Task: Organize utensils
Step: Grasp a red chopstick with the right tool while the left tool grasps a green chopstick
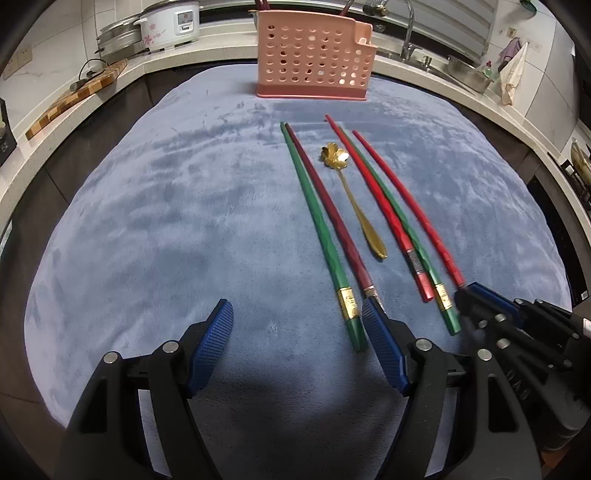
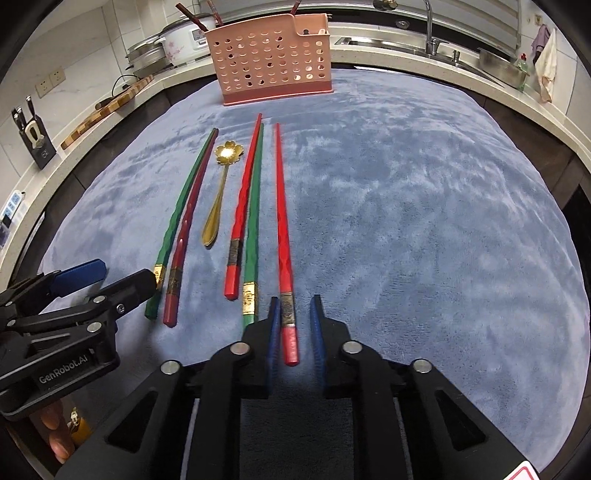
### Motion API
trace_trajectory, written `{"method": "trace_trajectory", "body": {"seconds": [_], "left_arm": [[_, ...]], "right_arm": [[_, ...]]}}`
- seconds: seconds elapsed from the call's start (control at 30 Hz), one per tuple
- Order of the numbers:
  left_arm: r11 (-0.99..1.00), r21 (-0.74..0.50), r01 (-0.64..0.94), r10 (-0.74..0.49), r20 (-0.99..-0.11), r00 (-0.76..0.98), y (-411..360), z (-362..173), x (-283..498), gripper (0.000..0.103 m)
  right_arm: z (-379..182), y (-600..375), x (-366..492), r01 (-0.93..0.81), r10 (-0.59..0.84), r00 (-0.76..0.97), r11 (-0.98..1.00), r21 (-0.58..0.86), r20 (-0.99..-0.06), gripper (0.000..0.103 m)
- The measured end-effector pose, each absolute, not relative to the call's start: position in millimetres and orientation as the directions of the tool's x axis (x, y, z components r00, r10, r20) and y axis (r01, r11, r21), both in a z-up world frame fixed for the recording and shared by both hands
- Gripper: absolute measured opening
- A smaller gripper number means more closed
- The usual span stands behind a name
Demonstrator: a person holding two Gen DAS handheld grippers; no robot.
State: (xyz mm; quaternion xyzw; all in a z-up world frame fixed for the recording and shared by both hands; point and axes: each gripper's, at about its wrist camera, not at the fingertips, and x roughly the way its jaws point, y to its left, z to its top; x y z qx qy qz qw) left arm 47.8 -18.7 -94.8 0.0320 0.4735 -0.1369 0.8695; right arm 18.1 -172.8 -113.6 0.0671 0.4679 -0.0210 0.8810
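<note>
Several chopsticks and a gold flower-bowl spoon [image 1: 334, 155] lie side by side on a blue cloth [image 1: 184, 206], in front of a pink perforated utensil holder [image 1: 312, 59]. My right gripper [image 2: 293, 325] is shut on the near end of the rightmost red chopstick [image 2: 282, 221], which still lies along the cloth. My left gripper [image 1: 297, 332] stands open low over the cloth with nothing between its pads. Its right finger [image 1: 376, 332] covers the end of the dark red chopstick [image 1: 332, 221], beside a green chopstick [image 1: 317, 229]. Another red chopstick [image 2: 243, 192] and green chopstick [image 2: 255, 221] lie between.
The holder [image 2: 273, 59] has a few utensils standing in it. A counter rings the table with a rice cooker [image 1: 170, 26], a cutting board [image 1: 74, 96], a knife block [image 2: 35, 136] and a sink tap [image 1: 408, 33]. A person's fingers [image 2: 55, 435] hold the left tool.
</note>
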Motion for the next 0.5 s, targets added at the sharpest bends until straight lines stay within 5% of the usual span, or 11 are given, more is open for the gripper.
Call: {"method": "trace_trajectory", "body": {"seconds": [0.5], "left_arm": [[0.962, -0.041, 0.271, -0.181, -0.836, 0.518, -24.5, -104.8, 48.9, 0.069]], "right_arm": [[-114.3, -175.7, 18.0, 0.105, 0.028, 0.56, 0.989, 0.105, -0.828, 0.008]]}}
